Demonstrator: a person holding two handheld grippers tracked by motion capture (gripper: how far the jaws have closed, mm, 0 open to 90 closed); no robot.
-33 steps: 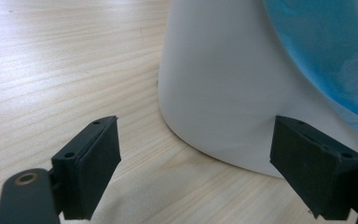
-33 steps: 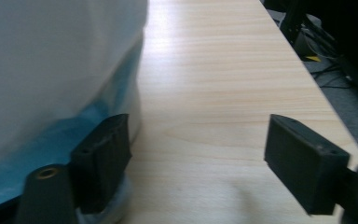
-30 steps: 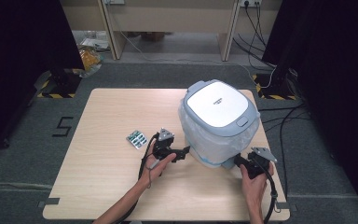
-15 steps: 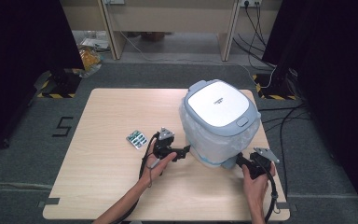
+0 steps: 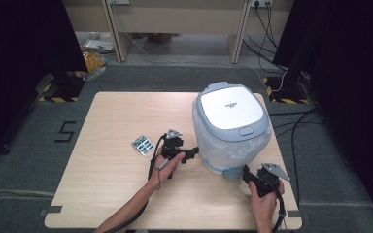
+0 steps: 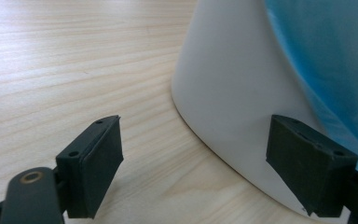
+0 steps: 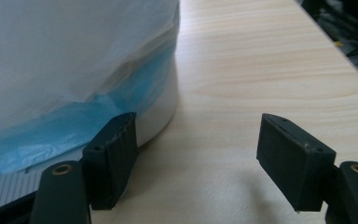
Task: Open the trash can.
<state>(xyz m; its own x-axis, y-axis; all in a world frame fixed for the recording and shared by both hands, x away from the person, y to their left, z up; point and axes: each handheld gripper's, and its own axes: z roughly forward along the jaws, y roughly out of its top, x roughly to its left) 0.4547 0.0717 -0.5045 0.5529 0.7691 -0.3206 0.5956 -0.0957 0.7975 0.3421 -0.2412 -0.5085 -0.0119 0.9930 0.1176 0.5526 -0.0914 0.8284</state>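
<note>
**Two grippers flank a lined bin**

We see the white bin near the table's right edge, its liner bag draped outside. The left gripper and right gripper, both gaping and holding nothing (jaws have just been narrowing), bracket its base, presumably to catch the bag's hem.

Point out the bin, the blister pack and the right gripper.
bin (image 5: 229, 108): high view, on its white lid.
blister pack (image 5: 142, 144): high view, middle of the pack.
right gripper (image 7: 193, 161): right gripper view, midway between its fingertips.
</note>
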